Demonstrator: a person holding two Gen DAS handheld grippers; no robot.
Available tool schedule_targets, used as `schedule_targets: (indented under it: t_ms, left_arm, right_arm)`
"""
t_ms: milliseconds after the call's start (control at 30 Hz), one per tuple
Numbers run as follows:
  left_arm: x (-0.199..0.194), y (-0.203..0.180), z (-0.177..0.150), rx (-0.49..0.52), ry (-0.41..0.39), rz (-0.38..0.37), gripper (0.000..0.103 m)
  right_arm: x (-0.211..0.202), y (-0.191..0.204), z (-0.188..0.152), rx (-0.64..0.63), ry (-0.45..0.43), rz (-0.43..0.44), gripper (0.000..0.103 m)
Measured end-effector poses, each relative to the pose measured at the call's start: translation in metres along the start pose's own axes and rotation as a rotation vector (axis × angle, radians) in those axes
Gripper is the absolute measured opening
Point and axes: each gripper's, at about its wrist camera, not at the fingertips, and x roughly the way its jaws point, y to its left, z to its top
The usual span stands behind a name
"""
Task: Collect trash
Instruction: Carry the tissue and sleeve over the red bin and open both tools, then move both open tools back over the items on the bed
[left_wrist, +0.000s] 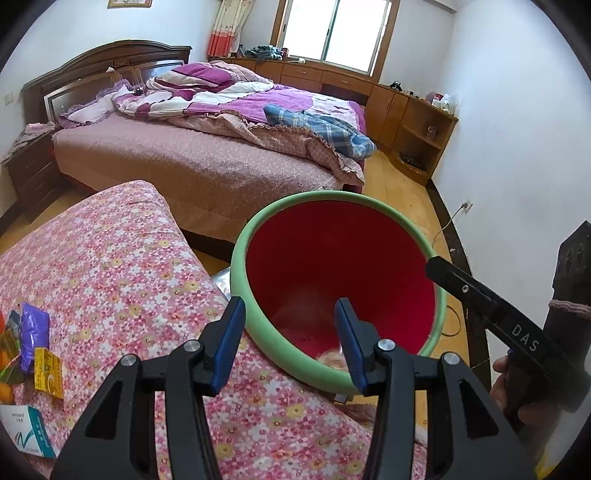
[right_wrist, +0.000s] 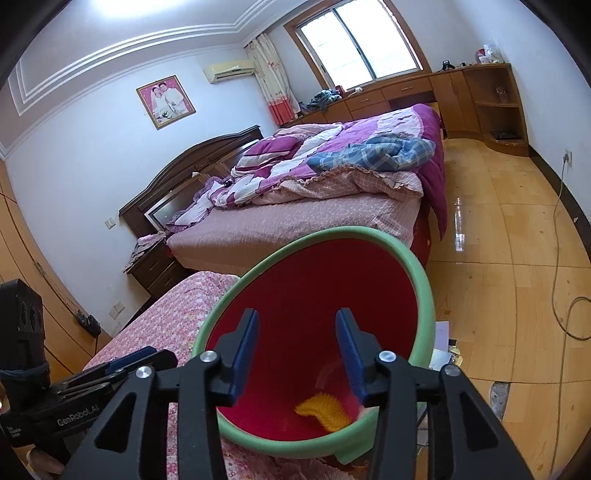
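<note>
A red bin with a green rim (left_wrist: 258, 229) stands beside a surface covered in pink floral cloth (left_wrist: 110, 266); it also shows in the right wrist view (right_wrist: 424, 280). A yellow scrap (right_wrist: 325, 410) lies at its bottom. My left gripper (left_wrist: 290, 345) is open and empty, its fingers on either side of the bin's near rim. My right gripper (right_wrist: 295, 354) is open and empty over the bin's mouth. On the cloth at the far left lie a purple wrapper (left_wrist: 33, 332), a yellow packet (left_wrist: 48, 373) and a white and teal box (left_wrist: 27, 430).
A large bed (left_wrist: 207, 147) with purple quilts stands behind. Wooden cabinets (left_wrist: 406, 110) line the far wall. A nightstand (left_wrist: 29, 173) is at the left. A cable (right_wrist: 561, 258) trails over the wooden floor at the right.
</note>
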Motion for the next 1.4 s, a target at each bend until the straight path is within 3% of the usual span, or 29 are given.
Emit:
schedule_targets:
  t_ms: [400, 867, 1167, 1400]
  left_arm:
    - [-0.045, 0.026, -0.013, -0.109, -0.028, 0.035, 0.051]
    - [-0.117, 0.078, -0.050, -0.218, -0.074, 0.118, 0.051]
    - [-0.157, 0.120, -0.089, -0.337, -0.092, 0.207, 0.051]
    - [-0.192, 0.148, -0.117, -0.375, -0.121, 0.345, 0.051]
  right_arm:
    - [-0.022, 0.020, -0.007, -0.019, 0.012, 0.020, 0.051]
    - [-0.035, 0.087, -0.035, -0.105, 0.099, 0.102, 0.052]
    - [-0.036, 0.126, -0.062, -0.145, 0.166, 0.166, 0.052]
    - [-0.030, 0.168, -0.079, -0.234, 0.218, 0.221, 0.052]
